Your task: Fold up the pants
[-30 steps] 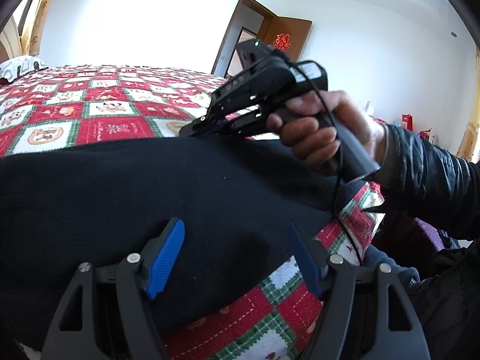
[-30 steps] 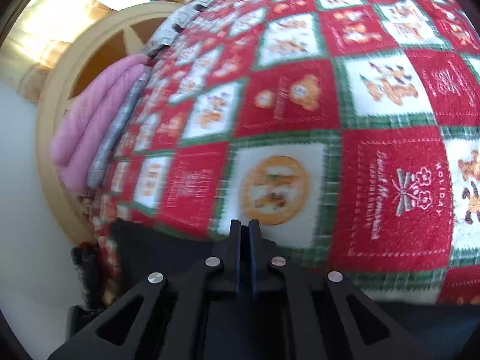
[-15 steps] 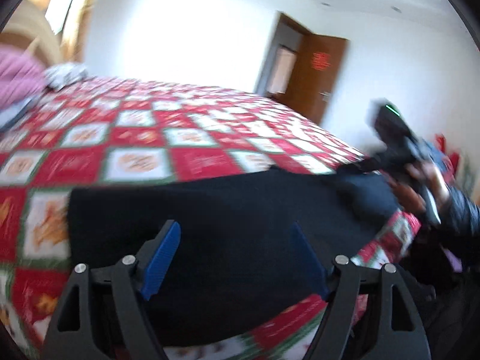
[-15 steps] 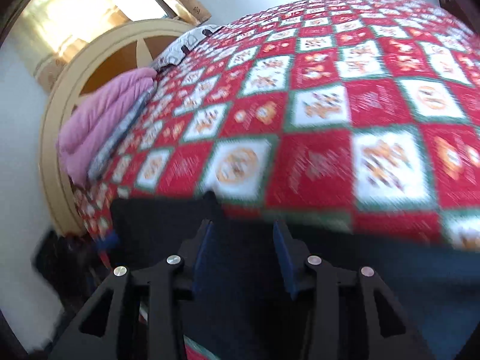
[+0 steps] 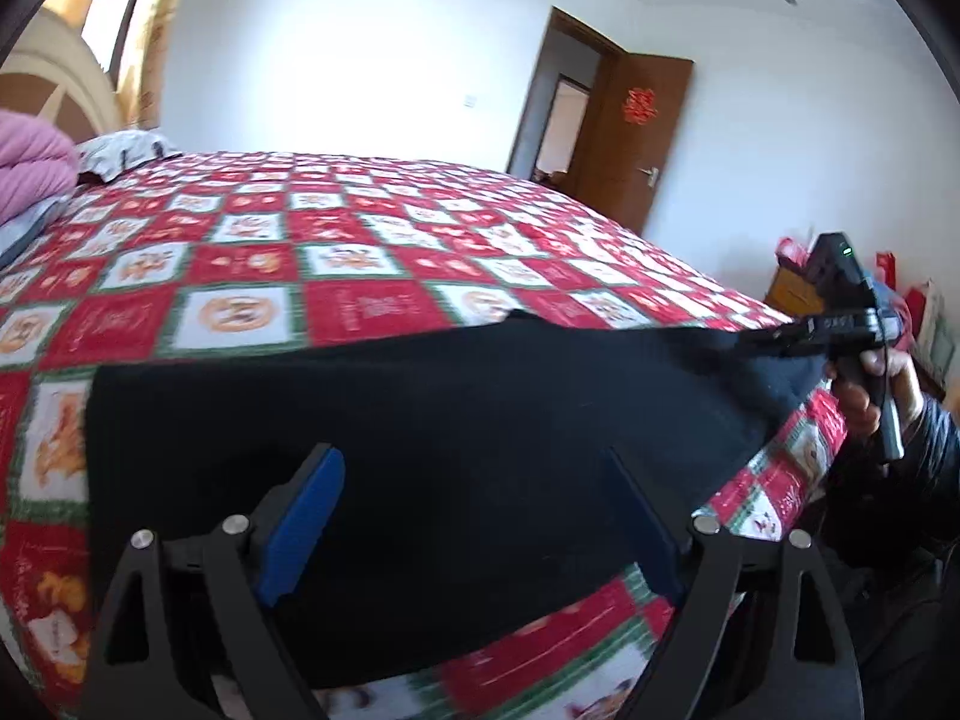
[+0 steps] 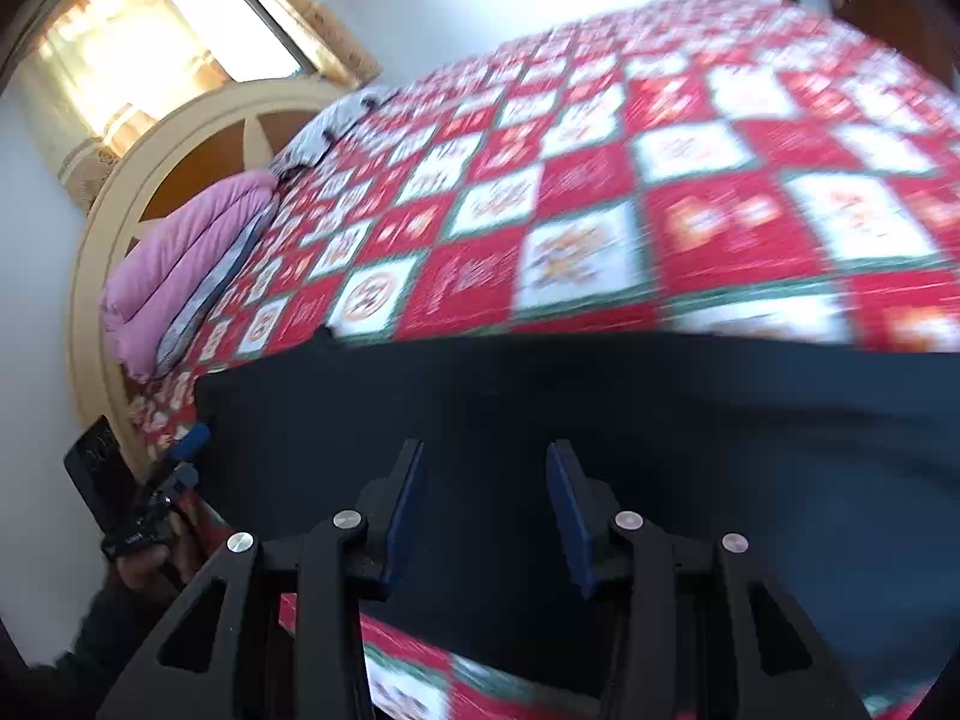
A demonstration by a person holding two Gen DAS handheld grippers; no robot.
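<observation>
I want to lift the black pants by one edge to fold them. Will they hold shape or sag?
Probably sag: the black pants lie limp, following the quilt and draping over the bed edge. Likely light, since the cloth looks thin and flat. A single pinch would probably bunch them, so both open grippers seem wise.

Left wrist cam: low, close over the flat black fabric pants (image 5: 420, 420), facing across the red-white-green patchwork quilted bed (image 5: 360, 252) toward the brown wooden door (image 5: 636, 138). Right cam: same closeness, facing the cream arched headboard (image 6: 120, 222). Both share pants and quilt.
</observation>
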